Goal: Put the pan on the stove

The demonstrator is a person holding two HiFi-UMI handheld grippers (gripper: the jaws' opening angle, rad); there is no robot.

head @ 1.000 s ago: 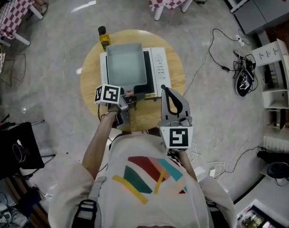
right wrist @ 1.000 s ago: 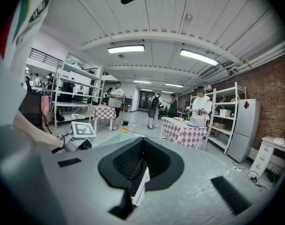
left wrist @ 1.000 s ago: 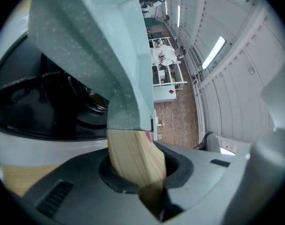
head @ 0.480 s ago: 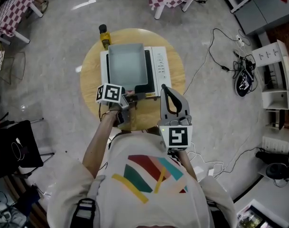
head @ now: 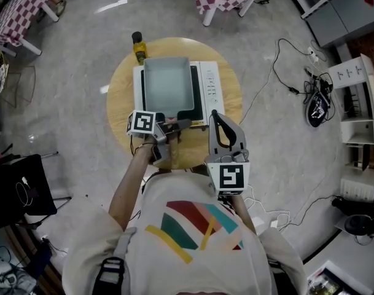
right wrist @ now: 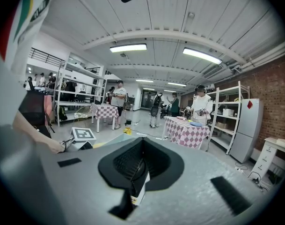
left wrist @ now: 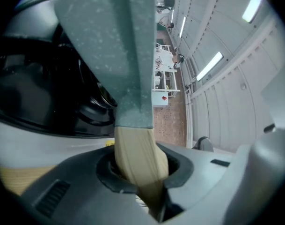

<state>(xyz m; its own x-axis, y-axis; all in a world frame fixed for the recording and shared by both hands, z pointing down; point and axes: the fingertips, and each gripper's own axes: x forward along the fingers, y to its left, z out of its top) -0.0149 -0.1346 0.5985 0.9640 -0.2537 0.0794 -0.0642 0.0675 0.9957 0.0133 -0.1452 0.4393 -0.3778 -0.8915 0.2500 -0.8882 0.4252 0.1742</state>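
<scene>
the rectangular pan (head: pixel 168 85) lies over the stove (head: pixel 210 83) on the round bench (head: pixel 120 97). the left hand-held gripper (head: pixel 171 126) is clamped on its wooden handle (left wrist: pixel 138 158), the sensible hold: rigid, probably front-heavy. the right hand-held gripper (head: pixel 215 114) is closed, empty.

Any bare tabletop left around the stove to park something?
Two wood crescents on the table: left of the stove, nearer than the bottle, and right of it. Near edge crowded: left gripper on the pan, right gripper.
</scene>
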